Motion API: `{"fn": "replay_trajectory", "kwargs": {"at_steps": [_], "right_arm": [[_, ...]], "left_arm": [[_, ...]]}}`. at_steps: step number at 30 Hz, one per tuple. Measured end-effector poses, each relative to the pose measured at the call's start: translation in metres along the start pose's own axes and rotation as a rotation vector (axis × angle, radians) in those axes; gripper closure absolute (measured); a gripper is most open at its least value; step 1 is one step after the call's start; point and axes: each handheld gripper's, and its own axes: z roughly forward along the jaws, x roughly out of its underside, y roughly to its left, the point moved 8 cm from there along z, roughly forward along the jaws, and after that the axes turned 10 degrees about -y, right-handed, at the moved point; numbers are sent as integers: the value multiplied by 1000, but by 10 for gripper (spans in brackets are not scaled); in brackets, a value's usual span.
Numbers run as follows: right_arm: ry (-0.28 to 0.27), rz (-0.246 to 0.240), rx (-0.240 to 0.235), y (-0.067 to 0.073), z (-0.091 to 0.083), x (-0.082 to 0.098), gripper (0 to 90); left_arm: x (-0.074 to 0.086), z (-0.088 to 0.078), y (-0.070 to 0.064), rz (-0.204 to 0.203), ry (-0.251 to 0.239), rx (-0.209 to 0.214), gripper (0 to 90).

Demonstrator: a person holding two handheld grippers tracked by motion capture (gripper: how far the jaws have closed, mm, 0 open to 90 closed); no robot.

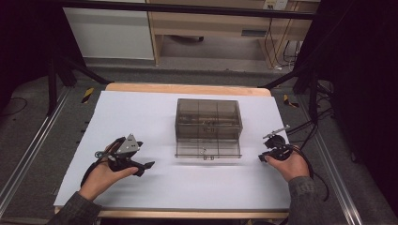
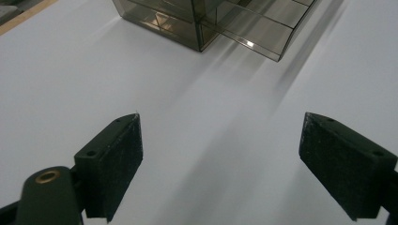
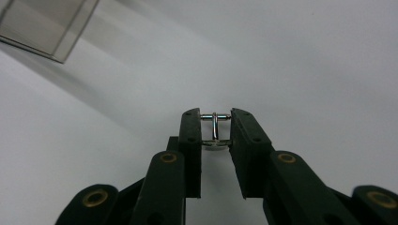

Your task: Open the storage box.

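Gripping a small silver cufflink, the right gripper has its two black jaws closed on the ends of the little crossbar, with the thin post running down to a flat round face between the pads. Seen from above, that gripper sits at about four o'clock on the white table, just off the box's right front corner. At the middle of the table stands a smoky, see-through plastic box with inner dividers, its lid folded down flat toward six o'clock; what lies in the compartments I cannot make out. At eight o'clock the left gripper rests with its jaws spread wide and nothing between them. No readable lettering anywhere.
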Motion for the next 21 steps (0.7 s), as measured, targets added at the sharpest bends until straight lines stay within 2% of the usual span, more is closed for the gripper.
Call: {"fn": "replay_trajectory", "kwargs": {"at_steps": [9,21], "right_arm": [[-145,18,-30,11,-23,-19,749],[-300,-48,-55,35,-48,-53,748]], "left_arm": [[7,4,-1,-1,13,-9,135],[14,8,-4,9,17,-23,134]]}}
